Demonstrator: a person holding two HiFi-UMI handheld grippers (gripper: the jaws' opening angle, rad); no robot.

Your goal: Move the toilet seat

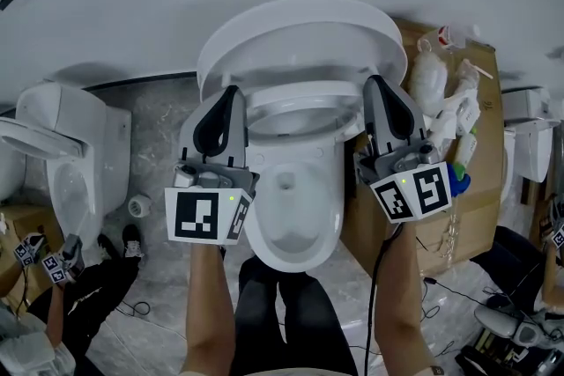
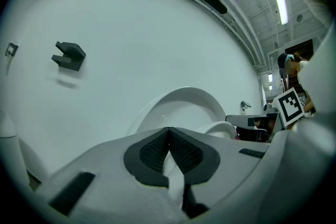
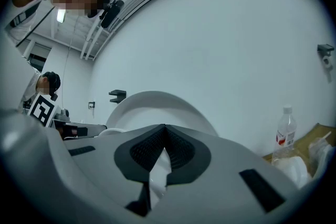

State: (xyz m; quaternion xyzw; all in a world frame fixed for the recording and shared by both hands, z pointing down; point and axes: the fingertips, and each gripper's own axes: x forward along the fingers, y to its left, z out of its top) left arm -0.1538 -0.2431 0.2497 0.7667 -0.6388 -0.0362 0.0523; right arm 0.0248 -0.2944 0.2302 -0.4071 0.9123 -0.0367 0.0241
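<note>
A white toilet stands against the wall, its lid (image 1: 300, 35) tilted back and its seat ring (image 1: 300, 107) raised at a slant above the bowl (image 1: 291, 207). My left gripper (image 1: 231, 94) lies level at the seat's left side and my right gripper (image 1: 374, 84) at its right side. Both are shut, pad tips meeting, with nothing gripped. Whether the tips touch the seat I cannot tell. The left gripper view shows the left gripper (image 2: 168, 129) with the lid (image 2: 184, 105) arching behind it. The right gripper view shows the right gripper (image 3: 164, 126) before the lid (image 3: 157, 105).
A second toilet (image 1: 66, 150) stands at the left with a tape roll (image 1: 138, 206) on the floor beside it. A cardboard box (image 1: 480, 189) at the right carries bottles and bags. Another person's arm (image 1: 62, 277) shows at the lower left. Cables lie on the floor.
</note>
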